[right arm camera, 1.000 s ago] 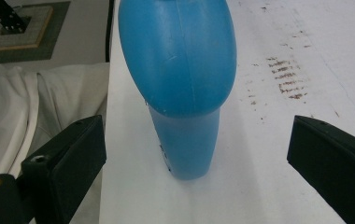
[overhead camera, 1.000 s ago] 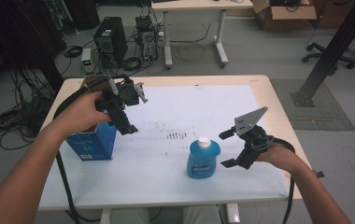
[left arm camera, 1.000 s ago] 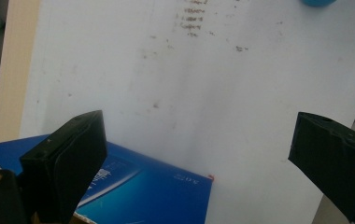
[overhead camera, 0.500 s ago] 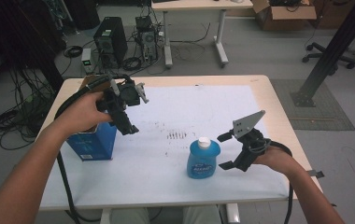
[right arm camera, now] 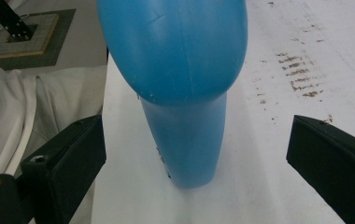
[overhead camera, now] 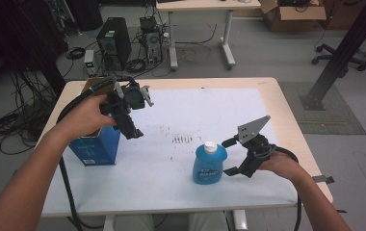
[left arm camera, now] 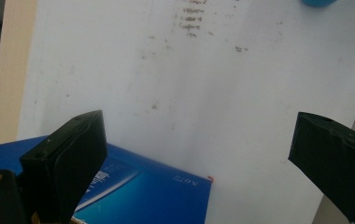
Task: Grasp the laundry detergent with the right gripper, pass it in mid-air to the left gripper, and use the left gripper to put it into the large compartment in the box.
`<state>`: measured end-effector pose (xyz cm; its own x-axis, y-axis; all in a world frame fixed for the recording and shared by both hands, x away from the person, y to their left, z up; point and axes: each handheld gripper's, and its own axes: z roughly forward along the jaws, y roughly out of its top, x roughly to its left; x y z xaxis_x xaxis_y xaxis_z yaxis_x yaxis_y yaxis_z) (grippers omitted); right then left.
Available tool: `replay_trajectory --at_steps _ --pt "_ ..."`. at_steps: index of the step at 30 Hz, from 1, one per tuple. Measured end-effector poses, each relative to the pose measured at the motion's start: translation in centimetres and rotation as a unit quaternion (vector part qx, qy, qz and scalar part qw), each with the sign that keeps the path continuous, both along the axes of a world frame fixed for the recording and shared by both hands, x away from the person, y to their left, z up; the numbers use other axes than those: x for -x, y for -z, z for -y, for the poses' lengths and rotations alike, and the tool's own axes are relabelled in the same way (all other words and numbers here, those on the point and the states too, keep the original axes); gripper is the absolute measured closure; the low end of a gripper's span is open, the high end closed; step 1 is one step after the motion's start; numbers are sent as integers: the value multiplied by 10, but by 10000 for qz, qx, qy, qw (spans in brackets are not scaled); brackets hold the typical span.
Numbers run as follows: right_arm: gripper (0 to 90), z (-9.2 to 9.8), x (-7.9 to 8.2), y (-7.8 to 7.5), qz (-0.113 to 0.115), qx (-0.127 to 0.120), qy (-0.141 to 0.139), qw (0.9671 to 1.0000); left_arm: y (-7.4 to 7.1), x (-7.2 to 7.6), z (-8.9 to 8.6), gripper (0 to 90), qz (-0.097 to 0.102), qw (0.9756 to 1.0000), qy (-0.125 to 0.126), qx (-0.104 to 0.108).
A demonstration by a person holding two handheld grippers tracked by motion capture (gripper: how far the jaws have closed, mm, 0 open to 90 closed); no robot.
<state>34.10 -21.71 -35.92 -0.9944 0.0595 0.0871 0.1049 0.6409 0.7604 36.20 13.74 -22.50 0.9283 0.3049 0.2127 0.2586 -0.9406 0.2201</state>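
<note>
Workshop floor with cables and a computer tower [overhead camera: 112, 44] behind the table [overhead camera: 287, 120], covered by a white sheet [overhead camera: 210, 115] with dark smudges [overhead camera: 183, 139]. Blue bottle [overhead camera: 209, 163] with white cap standing upright on the sheet, toward the near edge of the table. Right gripper [overhead camera: 232, 156] just beside the bottle on its right, level with its body, fingers [right arm camera: 63, 163] spread wide, 1 on each side of the bottle without touching. Blue box [overhead camera: 94, 147] well apart from the bottle, to its left, near the left edge of the table. Left gripper [overhead camera: 132, 131] raised above the box, pointing down toward the sheet, fingers [left arm camera: 68, 158] spread wide, holding nothing.
</note>
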Motion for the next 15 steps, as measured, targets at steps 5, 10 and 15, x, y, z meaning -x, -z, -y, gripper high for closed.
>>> replay_trajectory --at_steps 5,10,15 --pt "45 -4 -1 2 -2 4 -30 10000 0 0 -1 47 15 10000 -3 -1" --pt "46 -7 -1 4 12 16 -42 10000 0 0 -1 47 9 10000 -15 6" --pt "46 -11 0 6 4 8 -82 10000 0 0 -1 47 4 10000 -7 -10"
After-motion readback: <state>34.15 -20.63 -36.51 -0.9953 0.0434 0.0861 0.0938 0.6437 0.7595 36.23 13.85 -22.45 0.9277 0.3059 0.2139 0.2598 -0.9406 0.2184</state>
